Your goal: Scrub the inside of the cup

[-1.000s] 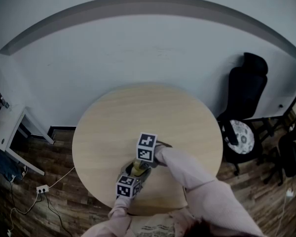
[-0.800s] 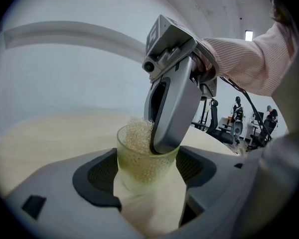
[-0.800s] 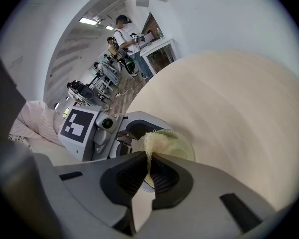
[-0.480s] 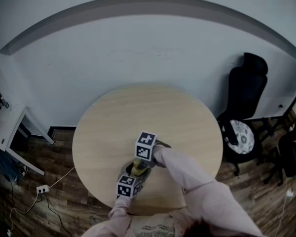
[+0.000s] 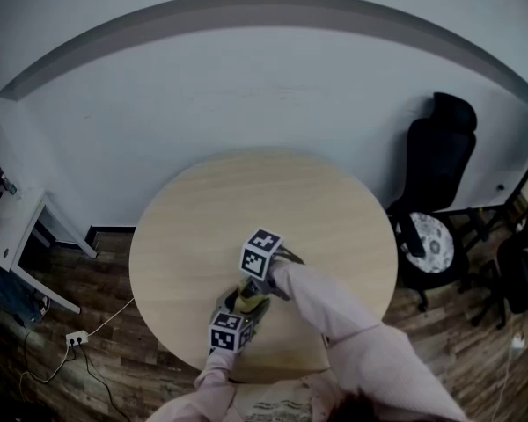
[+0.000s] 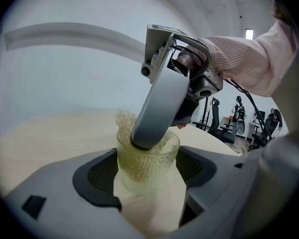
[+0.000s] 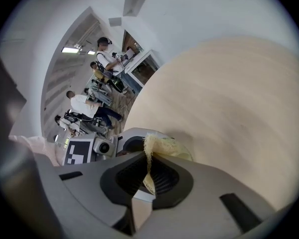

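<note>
1. Wall (image 5: 264,86): pale and plain, seen behind the desk in the head view.
2. Floor (image 5: 114,359): dark wood planks. A white power strip (image 5: 75,336) with its cable is laid on it to the left of the desk.
3. Desk (image 5: 264,192): round, with a light wood top. Only the cup and the two grippers are seen over it, at its near edge.
4. Chair (image 5: 442,152): black office type, placed to the right of the desk and apart from it.
5. Sleeve (image 5: 352,323): pale pink, on the person's right arm, stretched from the lower edge of the head view toward the desk.
6. Left gripper (image 6: 147,185): grey, with a marker cube. Its jaws are closed on the sides of the cup, one dark pad on each side.
7. Right gripper (image 7: 148,172): grey, with a marker cube. It is held above the left gripper and tilted down into the mouth of the cup. Its jaws are pressed together on the sponge, with a strip of it pinched between the pads.
8. Cup (image 6: 148,159): clear glass, held upright between the left jaws over the near part of the desk. Whether its base rests on the desk cannot be told.
9. Sponge (image 6: 124,121): yellowish open mesh. Most of it is packed inside the cup against the glass. One frilled edge is raised above the rim on the left side, beside the right jaws.
</note>
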A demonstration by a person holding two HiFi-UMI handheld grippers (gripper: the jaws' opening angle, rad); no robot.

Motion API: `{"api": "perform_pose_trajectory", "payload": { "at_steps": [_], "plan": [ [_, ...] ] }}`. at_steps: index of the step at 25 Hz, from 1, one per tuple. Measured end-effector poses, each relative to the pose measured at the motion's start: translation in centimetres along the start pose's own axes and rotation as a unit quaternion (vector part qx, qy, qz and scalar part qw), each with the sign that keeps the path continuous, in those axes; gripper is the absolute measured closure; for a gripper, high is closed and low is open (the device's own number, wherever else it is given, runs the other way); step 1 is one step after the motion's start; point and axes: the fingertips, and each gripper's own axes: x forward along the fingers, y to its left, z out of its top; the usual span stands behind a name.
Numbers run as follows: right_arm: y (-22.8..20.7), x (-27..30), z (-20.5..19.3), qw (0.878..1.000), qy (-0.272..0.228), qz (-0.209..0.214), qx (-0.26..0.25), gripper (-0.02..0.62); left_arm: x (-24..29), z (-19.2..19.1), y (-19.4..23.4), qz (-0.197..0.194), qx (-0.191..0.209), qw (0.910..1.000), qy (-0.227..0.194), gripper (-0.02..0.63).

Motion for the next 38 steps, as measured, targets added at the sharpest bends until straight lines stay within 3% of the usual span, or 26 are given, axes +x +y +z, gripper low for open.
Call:
{"api": "perform_pose_trajectory", "payload": {
  "at_steps": [12, 24, 30, 34, 36, 38],
  "plan": [
    [-0.6, -0.7, 1.2, 0.994, -0.055, 0.027, 0.092, 0.568, 0.2, 0.0, 0.0, 0.003, 0.002, 1.0, 0.002, 0.245],
    [-0.7, -1.1, 0.8, 0.994, -0.061, 0.024, 0.09, 0.568, 0.2, 0.0, 0.1, 0.006, 0.004, 1.0, -0.003, 0.245],
    [0.3, -2.5, 0.5, 0.999, -0.045, 0.014, 0.02, 0.568, 0.2, 0.0, 0.2, 0.005, 0.004, 1.0, -0.003, 0.245],
    [0.3, -3.0, -0.5, 0.997, -0.011, -0.02, -0.074, 0.568, 0.2, -0.2, 0.0, 0.003, -0.001, 1.0, 0.007, 0.245],
    [0.6, -3.1, -1.1, 0.987, 0.01, -0.035, -0.158, 0.568, 0.2, -0.2, -0.1, 0.003, -0.002, 1.0, 0.006, 0.245],
    [0.7, -3.2, -1.6, 0.965, 0.039, -0.059, -0.252, 0.568, 0.2, -0.1, 0.0, 0.004, -0.002, 1.0, 0.003, 0.245]
  ]
}}
